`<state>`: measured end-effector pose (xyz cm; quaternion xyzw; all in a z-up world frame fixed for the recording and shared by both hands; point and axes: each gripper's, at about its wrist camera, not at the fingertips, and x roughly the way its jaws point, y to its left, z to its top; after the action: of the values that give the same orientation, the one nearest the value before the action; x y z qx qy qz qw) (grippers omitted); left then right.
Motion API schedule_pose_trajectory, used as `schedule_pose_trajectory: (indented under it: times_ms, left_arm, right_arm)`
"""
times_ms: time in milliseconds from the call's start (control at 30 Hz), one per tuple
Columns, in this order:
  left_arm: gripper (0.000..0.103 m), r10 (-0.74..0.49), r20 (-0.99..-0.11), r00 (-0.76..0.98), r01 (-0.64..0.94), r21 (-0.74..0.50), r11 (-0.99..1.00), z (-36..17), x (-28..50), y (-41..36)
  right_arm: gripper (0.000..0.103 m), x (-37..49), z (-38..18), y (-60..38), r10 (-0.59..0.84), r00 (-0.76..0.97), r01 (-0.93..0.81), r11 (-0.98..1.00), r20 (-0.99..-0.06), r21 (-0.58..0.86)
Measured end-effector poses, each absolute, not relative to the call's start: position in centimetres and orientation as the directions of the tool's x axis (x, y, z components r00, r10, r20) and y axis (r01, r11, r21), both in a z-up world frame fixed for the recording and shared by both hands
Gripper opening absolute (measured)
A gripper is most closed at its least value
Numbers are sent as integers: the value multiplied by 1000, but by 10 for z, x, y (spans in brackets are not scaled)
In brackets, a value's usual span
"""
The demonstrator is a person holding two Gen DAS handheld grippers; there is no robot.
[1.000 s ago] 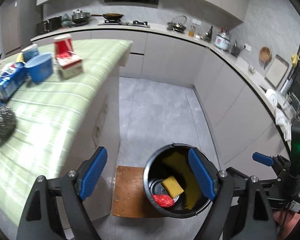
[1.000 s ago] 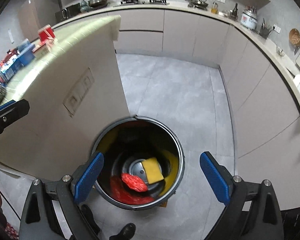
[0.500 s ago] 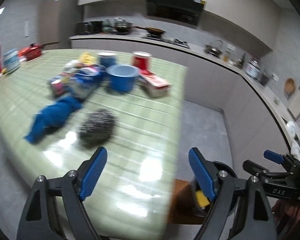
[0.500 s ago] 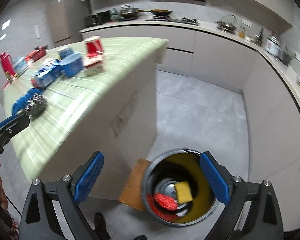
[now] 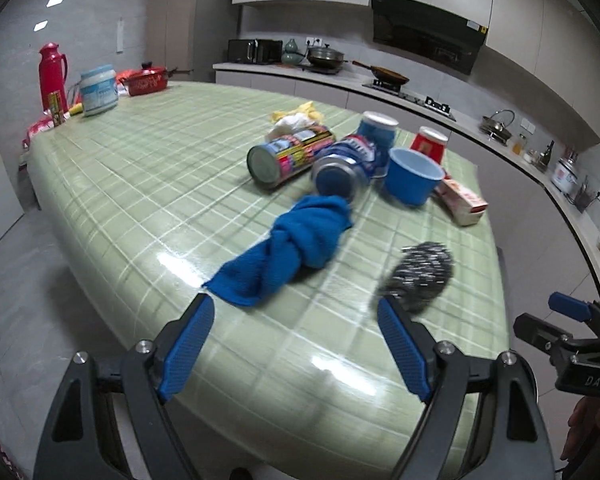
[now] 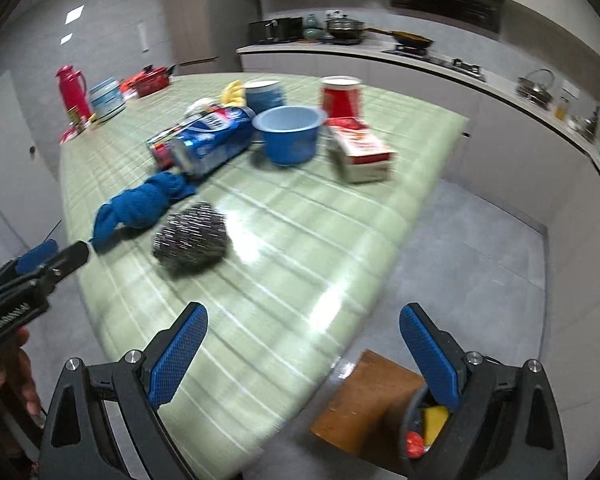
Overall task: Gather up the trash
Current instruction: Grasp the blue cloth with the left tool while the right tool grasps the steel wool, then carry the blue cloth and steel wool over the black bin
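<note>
On the green checked table [image 5: 148,168] lie a knotted blue cloth [image 5: 288,248], a steel wool scrubber [image 5: 420,276], two cans on their sides [image 5: 288,156], a blue bowl [image 5: 412,176] and a red-and-white carton [image 5: 460,200]. My left gripper [image 5: 296,344] is open and empty, near the table's front edge, just short of the cloth. My right gripper [image 6: 304,356] is open and empty over the table corner; the scrubber [image 6: 192,236] lies ahead to its left. The trash bin [image 6: 424,428] with a yellow sponge and red scrap sits on the floor, partly hidden behind the right finger.
A red cup [image 6: 340,96] and a blue cup [image 6: 264,94] stand behind the bowl. A red thermos [image 5: 52,76], a white tub [image 5: 98,90] and a red pot [image 5: 146,80] stand at the table's far end. A wooden board [image 6: 364,404] lies under the bin. Counters line the walls.
Both grippers swung up and left, from above the floor bin to the tabletop. The cloth and scrubber now lie close in front of them. Both stayed open.
</note>
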<state>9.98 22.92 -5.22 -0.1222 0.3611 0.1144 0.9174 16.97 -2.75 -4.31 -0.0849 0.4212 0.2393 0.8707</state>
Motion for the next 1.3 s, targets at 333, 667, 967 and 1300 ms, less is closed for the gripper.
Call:
schedule_pose_trajectory:
  times_ms: [333,667,967,1300]
  left_arm:
    - [81,33,-726,687,-212,-157,965,-79,146,254]
    - [81,-24,-733,680,-157,-177,972,-78,191,276]
    - [59,-97,-727,680,-118,-239,964,-80,205,277]
    - [41,-101,-719,688,-118,-248,962,-73,196,274]
  right_arm:
    - [89,191,-77,33,372,441,-555,828,-817,78]
    - [79,242,-81,60,369,451,-497,860,-813,115]
    - [58,266,-83,71,381,448,-483,864,-809,139]
    - [52,258,-75,56,400,474,-477,866,-784,153]
